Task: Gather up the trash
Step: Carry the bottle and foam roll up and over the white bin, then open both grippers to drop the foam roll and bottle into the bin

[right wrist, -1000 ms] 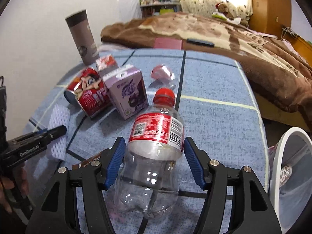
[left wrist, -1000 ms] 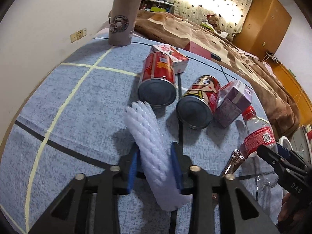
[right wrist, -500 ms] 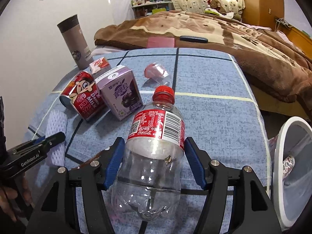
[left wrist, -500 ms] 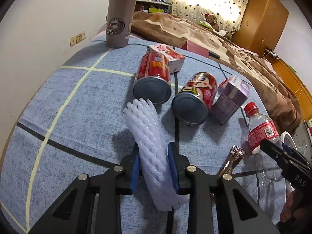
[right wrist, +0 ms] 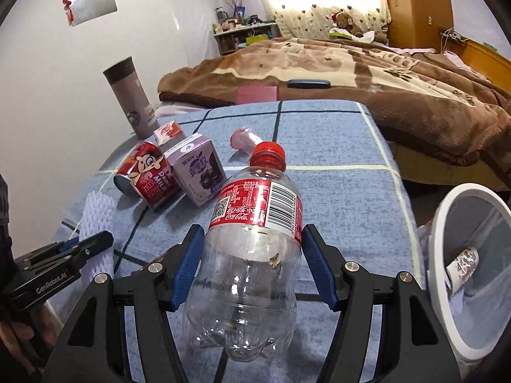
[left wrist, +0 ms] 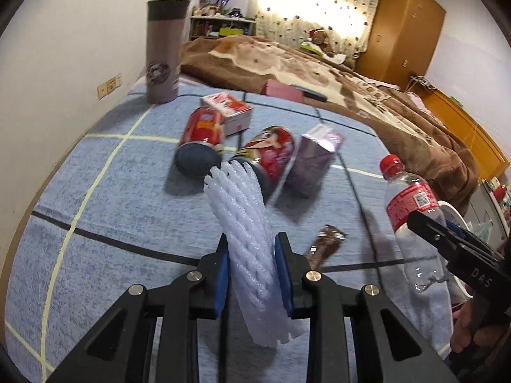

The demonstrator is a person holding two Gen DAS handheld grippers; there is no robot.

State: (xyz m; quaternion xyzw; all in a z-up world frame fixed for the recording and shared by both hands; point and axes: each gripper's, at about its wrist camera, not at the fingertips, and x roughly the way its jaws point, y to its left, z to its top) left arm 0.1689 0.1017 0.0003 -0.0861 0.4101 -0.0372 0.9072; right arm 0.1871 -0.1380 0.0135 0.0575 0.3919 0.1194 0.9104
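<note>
My left gripper [left wrist: 252,274] is shut on a white foam net sleeve [left wrist: 246,223] and holds it lifted above the blue cloth; the sleeve also shows in the right wrist view [right wrist: 95,223]. My right gripper [right wrist: 252,265] is shut on an empty clear plastic bottle [right wrist: 252,255] with a red cap and label, raised off the cloth; the bottle also shows in the left wrist view [left wrist: 412,210]. On the cloth lie two red cans [left wrist: 201,137] [left wrist: 271,153], a purple carton [left wrist: 316,156], a small red-white carton [left wrist: 226,108] and a brown wrapper [left wrist: 325,245].
A white-rimmed trash bin [right wrist: 453,255] with a bag and some trash stands at the table's right edge. A tall grey tumbler [left wrist: 163,51] stands at the far left corner. A small pink plastic cup [right wrist: 244,138] lies further back. A bed with a brown blanket [right wrist: 351,63] lies behind.
Both grippers have risen off the cloth, the left one lifting the foam sleeve and the right one lifting the bottle. The left jaws have closed tighter on the sleeve.
</note>
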